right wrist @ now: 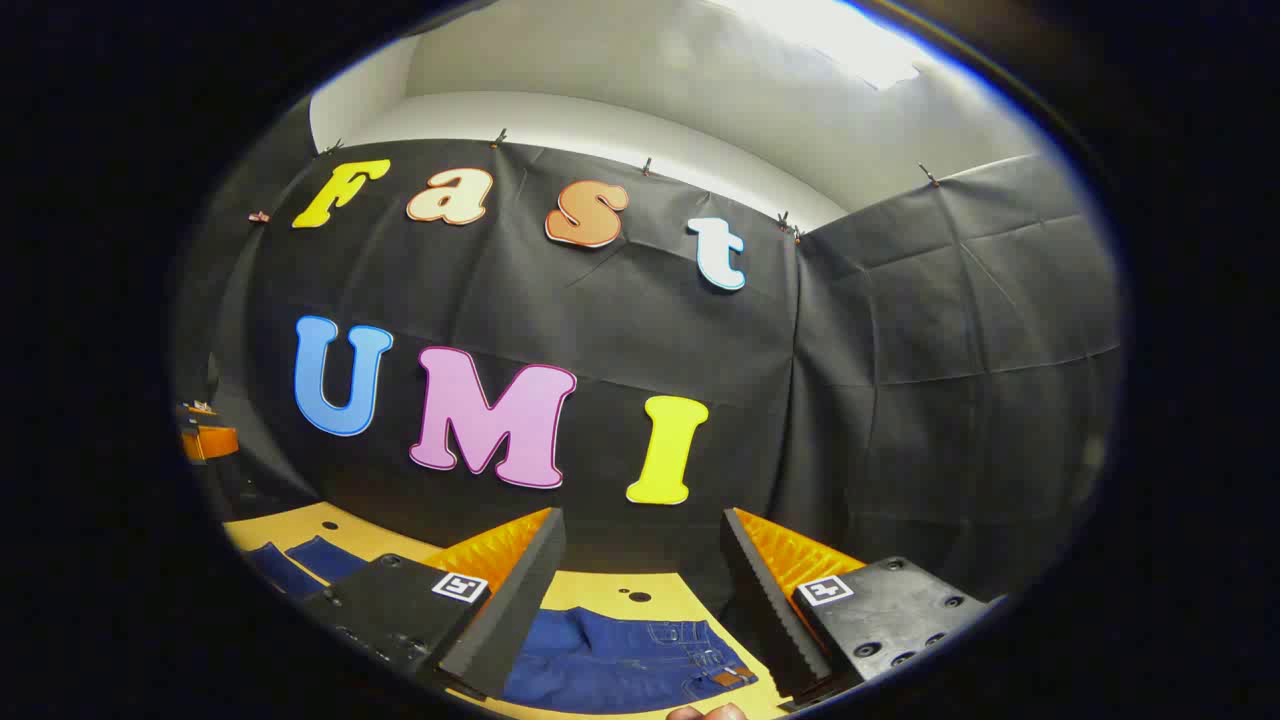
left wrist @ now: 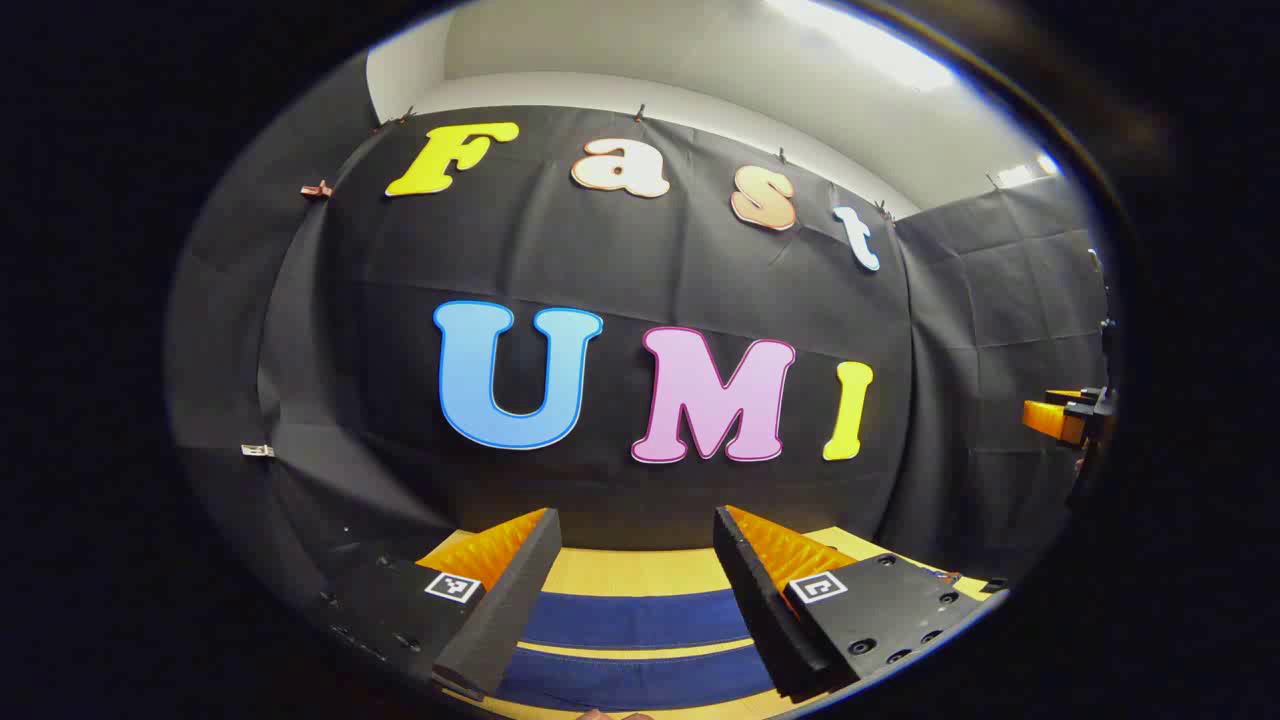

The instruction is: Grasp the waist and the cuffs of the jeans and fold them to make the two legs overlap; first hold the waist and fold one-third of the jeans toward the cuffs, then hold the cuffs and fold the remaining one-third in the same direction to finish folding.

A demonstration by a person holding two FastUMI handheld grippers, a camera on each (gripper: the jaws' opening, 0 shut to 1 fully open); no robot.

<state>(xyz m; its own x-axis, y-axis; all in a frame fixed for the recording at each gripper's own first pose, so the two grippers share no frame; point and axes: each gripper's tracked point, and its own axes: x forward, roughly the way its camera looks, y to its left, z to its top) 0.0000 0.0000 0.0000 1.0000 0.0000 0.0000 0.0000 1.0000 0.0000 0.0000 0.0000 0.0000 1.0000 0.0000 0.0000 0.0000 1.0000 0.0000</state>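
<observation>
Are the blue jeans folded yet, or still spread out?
Spread out: the blue denim jeans lie flat, both legs side by side, unfolded.

The dark blue denim jeans (right wrist: 625, 655) are lying flat and unfolded on the yellow wooden worktop (right wrist: 610, 590). Their waist, showing pockets and a brown patch, is facing one side, while both legs (left wrist: 640, 620) are stretching out parallel.

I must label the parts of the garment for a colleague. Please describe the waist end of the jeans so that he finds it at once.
Start at the yellow wooden table under the black cloth wall. The blue jeans lie flat on it, between the open jaws of the right gripper. The waist is the end with belt loops, pocket stitching and a small brown patch; the legs are two plain blue strips.
</observation>
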